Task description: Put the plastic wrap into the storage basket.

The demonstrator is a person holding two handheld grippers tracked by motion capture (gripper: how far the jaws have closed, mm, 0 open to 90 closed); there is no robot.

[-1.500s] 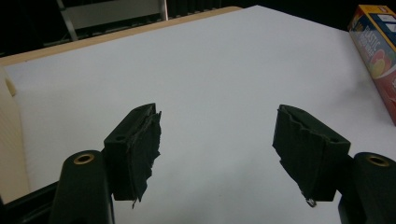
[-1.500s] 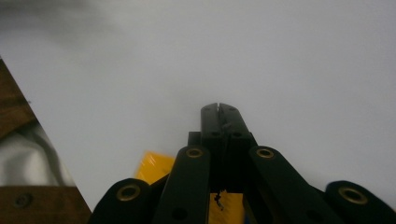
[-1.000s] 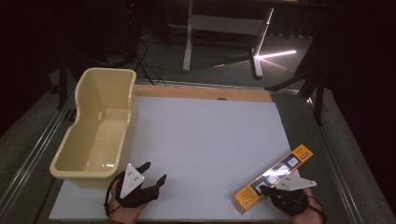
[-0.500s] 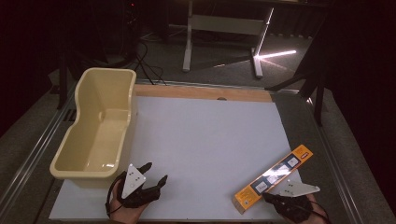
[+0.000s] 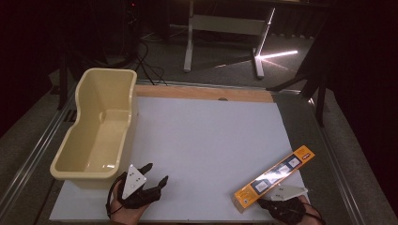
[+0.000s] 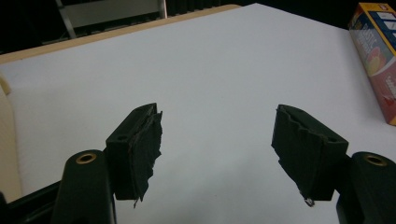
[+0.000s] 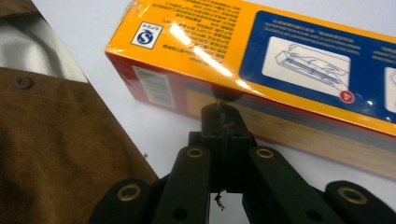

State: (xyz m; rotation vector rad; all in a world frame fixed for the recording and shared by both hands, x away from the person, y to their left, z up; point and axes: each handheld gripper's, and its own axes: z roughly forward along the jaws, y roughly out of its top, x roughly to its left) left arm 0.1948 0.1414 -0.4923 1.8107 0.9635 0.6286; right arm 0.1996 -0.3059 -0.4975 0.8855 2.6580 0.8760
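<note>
A long orange and blue box (image 5: 274, 176) lies slantwise on the white board (image 5: 202, 140) at the near right. My right gripper (image 5: 265, 202) sits at its near end. In the right gripper view the right gripper (image 7: 223, 112) has both jaws pressed together with nothing between them, and the tip is right against the box's (image 7: 261, 42) red long side. My left gripper (image 5: 157, 172) rests at the near left, just right of the tub's front corner. Its jaws stand wide apart over bare board (image 6: 217, 135), empty. The box's end (image 6: 378, 46) shows far off to the right.
A cream plastic tub (image 5: 87, 177) stands along the board's left edge, nothing visible inside. A wooden strip (image 5: 202, 92) runs along the board's far edge. Brown fabric with a button (image 7: 56, 140) lies just left of the right gripper. Metal table legs stand beyond in the dark.
My right gripper has shifted slightly toward the near edge and leftward beside the box's near end. The box and my left gripper have stayed put.
</note>
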